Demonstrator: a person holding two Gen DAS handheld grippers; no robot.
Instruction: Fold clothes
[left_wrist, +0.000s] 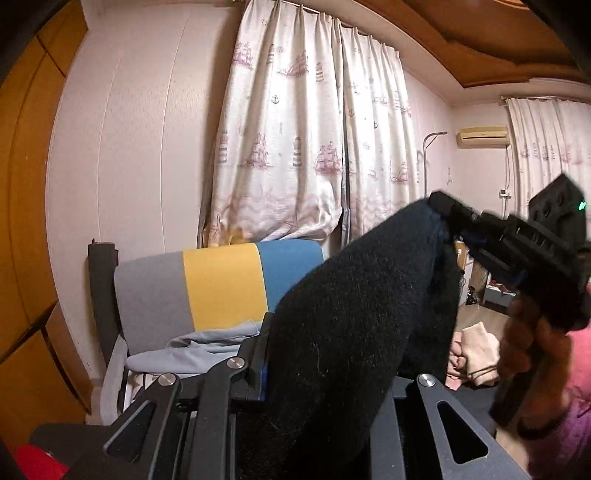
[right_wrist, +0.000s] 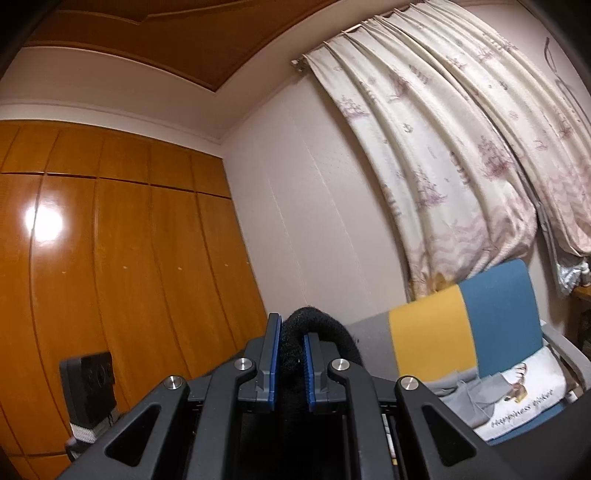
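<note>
I hold the black knitted garment aloft, unfolded, between both tools: the left gripper clamps its near edge, the right gripper pinches its far corner; every fold remains. Far behind stand the ship-print curtains, a striped chair and, left, a wooden wardrobe.

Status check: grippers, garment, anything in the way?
Left gripper and right gripper both clamp the black fuzzy knit garment, lifted between them. Nothing blocking; striped chair behind.
</note>
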